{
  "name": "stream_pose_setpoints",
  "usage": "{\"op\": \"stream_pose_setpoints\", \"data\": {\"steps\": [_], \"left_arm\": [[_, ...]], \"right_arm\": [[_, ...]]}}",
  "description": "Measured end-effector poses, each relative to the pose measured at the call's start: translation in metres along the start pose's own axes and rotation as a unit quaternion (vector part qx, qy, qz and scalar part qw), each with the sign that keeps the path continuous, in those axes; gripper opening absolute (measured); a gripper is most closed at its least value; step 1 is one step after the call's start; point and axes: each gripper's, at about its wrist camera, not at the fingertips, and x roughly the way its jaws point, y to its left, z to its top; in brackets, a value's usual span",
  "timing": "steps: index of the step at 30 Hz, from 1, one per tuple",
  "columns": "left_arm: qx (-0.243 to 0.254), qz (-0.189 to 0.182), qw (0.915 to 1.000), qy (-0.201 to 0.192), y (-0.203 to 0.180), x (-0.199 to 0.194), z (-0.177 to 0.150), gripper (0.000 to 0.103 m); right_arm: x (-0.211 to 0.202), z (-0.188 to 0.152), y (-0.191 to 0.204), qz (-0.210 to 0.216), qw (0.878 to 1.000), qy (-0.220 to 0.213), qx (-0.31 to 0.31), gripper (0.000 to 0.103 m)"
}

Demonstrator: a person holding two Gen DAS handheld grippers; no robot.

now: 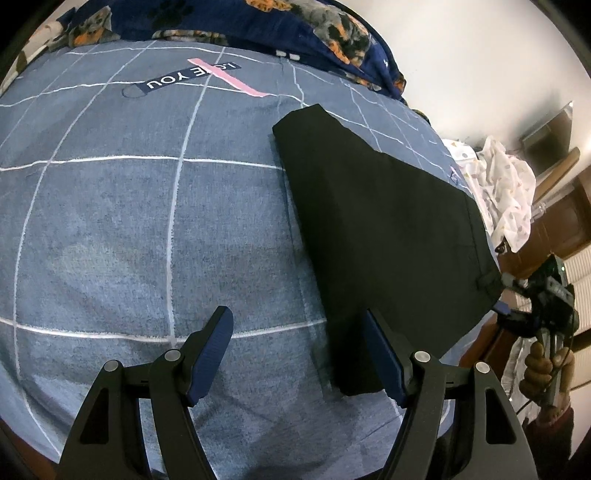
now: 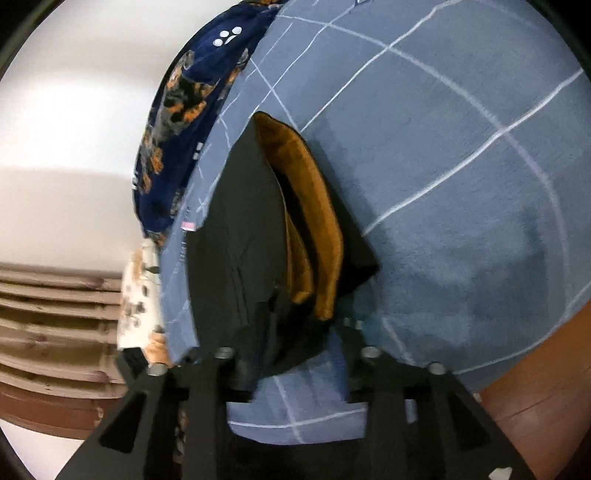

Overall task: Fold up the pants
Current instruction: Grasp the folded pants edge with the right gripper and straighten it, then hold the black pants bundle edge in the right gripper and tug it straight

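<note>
Black pants (image 1: pixel 384 236) lie lengthwise on the blue checked bed cover (image 1: pixel 110 229), doubled leg on leg. In the right wrist view the pants (image 2: pixel 236 236) show an orange-brown fleece lining (image 2: pixel 314 206) at the waist opening. My left gripper (image 1: pixel 299 347) is open just above the cover, its right finger (image 1: pixel 380 350) over the pants' near end. My right gripper (image 2: pixel 295 332) is at the waistband edge with the black cloth between its arms; its fingertips are hidden by the cloth. It also shows in the left wrist view (image 1: pixel 543 306) at the bed's right edge.
A dark blue floral blanket (image 1: pixel 295 26) is bunched along the far side of the bed. A white patterned cloth (image 1: pixel 506 192) hangs off the right edge. Brown wooden furniture (image 2: pixel 55 332) and a white wall stand beyond the bed. A pink strip and "YOU" label (image 1: pixel 192 77) lie on the cover.
</note>
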Motion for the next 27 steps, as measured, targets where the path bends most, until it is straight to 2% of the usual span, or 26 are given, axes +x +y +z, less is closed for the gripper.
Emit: {"op": "stream_pose_setpoints", "data": {"steps": [3,5,6,7,8,9,12,14,15,17,19,22,23,24,27], "left_arm": [[0.003,0.001,1.0,0.002,0.0,0.002,0.0,0.073],[0.003,0.001,1.0,0.004,0.0,0.002,0.0,0.073],[0.004,0.001,1.0,0.004,-0.001,0.001,0.0,0.073],[0.005,0.001,1.0,0.002,-0.001,0.001,0.001,0.073],[0.005,0.001,1.0,0.0,-0.001,0.0,0.001,0.073],[0.005,0.002,1.0,0.0,-0.001,-0.001,0.001,0.073],[0.004,0.006,1.0,-0.002,0.0,-0.003,0.002,0.073],[0.002,0.009,1.0,-0.003,0.001,-0.004,0.002,0.073],[0.0,0.011,0.9999,-0.004,0.001,-0.004,0.002,0.073],[-0.004,0.012,0.9999,-0.002,0.002,-0.002,0.003,0.073],[-0.004,0.011,0.9999,0.001,0.001,0.0,0.002,0.073],[0.006,0.015,0.9999,0.004,-0.003,0.003,0.002,0.075],[0.01,0.017,0.9998,0.006,-0.004,0.004,0.002,0.075],[0.013,0.019,0.9997,0.006,-0.006,0.005,0.002,0.075],[0.017,0.022,0.9996,0.011,-0.009,0.007,0.004,0.076]], "right_arm": [[0.006,0.002,0.011,0.0,1.0,0.003,-0.011,0.07],[0.01,0.006,0.016,-0.007,1.0,0.003,-0.021,0.072],[0.01,0.006,0.017,-0.012,1.0,0.001,-0.028,0.062],[0.009,0.008,0.018,-0.03,0.999,-0.003,-0.035,0.03],[0.008,0.01,0.017,-0.029,0.999,-0.003,-0.033,0.015],[0.008,0.012,0.016,-0.011,1.0,-0.002,-0.024,0.016],[0.007,0.014,0.035,-0.007,0.999,-0.008,-0.045,0.016],[0.003,0.012,0.052,0.039,0.997,-0.013,-0.06,0.016],[-0.001,0.011,0.062,0.078,0.994,-0.017,-0.068,0.016],[-0.005,0.011,0.065,0.118,0.99,-0.024,-0.074,0.016],[-0.001,0.017,0.043,0.099,0.993,-0.029,-0.056,0.015],[0.023,0.025,-0.035,0.056,0.998,-0.006,0.036,0.015],[0.026,0.024,-0.05,0.072,0.996,-0.003,0.059,0.013],[0.027,0.022,-0.059,0.099,0.992,-0.005,0.075,0.013],[0.021,0.02,-0.048,0.089,0.995,-0.016,0.045,0.013]]}}
